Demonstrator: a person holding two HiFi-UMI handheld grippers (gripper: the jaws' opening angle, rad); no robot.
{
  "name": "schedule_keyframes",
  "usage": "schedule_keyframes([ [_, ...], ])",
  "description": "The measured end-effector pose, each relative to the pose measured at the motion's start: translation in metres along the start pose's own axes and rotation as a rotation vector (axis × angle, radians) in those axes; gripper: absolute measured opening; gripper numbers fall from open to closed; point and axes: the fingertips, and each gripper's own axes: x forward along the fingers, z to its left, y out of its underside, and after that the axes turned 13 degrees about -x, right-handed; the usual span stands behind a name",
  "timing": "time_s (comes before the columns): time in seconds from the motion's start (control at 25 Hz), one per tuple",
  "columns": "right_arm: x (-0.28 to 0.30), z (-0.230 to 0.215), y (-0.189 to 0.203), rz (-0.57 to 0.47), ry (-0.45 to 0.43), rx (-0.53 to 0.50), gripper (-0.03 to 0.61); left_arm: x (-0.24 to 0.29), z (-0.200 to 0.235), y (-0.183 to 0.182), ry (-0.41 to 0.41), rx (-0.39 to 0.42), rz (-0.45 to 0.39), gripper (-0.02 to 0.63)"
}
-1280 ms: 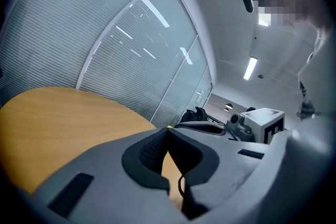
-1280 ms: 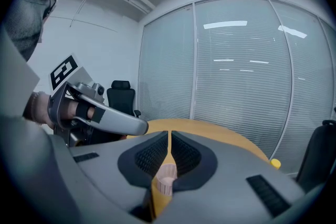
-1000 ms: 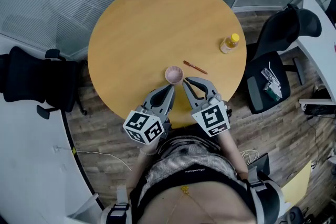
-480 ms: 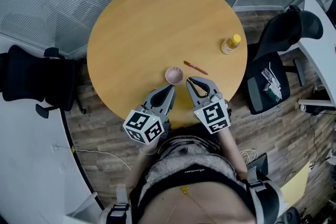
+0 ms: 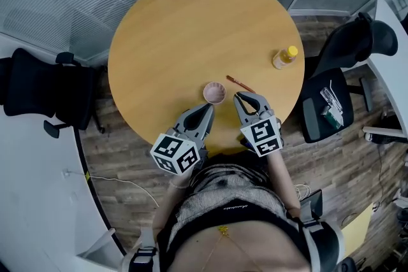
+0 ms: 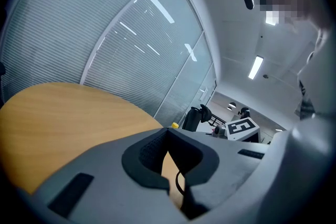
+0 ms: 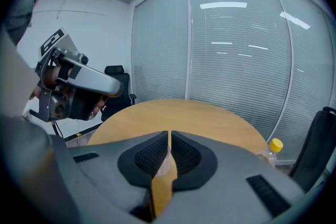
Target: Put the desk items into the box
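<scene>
Bench [image 5: 191, 28]: cup [image 5: 213, 93], pen [image 5: 239, 82] and bottle [image 5: 285, 57] all lie loose; no box in view.
Left gripper [image 5: 207, 107]: fingers [image 6: 149, 152] together, empty, parked just beside cup.
Right gripper [image 5: 240, 97]: fingers [image 7: 152, 157] all but closed, empty, tips just short of pen; probably lining up a pick.
Change: right gripper has shifted from cup toward pen; left gripper unmoved.

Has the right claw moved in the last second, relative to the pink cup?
Yes. In the head view the right claw has shifted right, away from the pink cup, ending just below the pen.
</scene>
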Motion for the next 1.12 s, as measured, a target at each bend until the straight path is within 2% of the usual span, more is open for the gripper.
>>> schedule_keyframes([
  [0.56,0.027,-0.017,0.034,0.125,-0.023,-0.034,0.032,0.011,0.021,-0.005,-0.043,-0.020,0.014,0.002],
  [1.12,0.042,-0.044,0.072,0.229,-0.021,-0.024,0.032,0.019,0.037,-0.006,-0.076,-0.036,0.032,0.002],
])
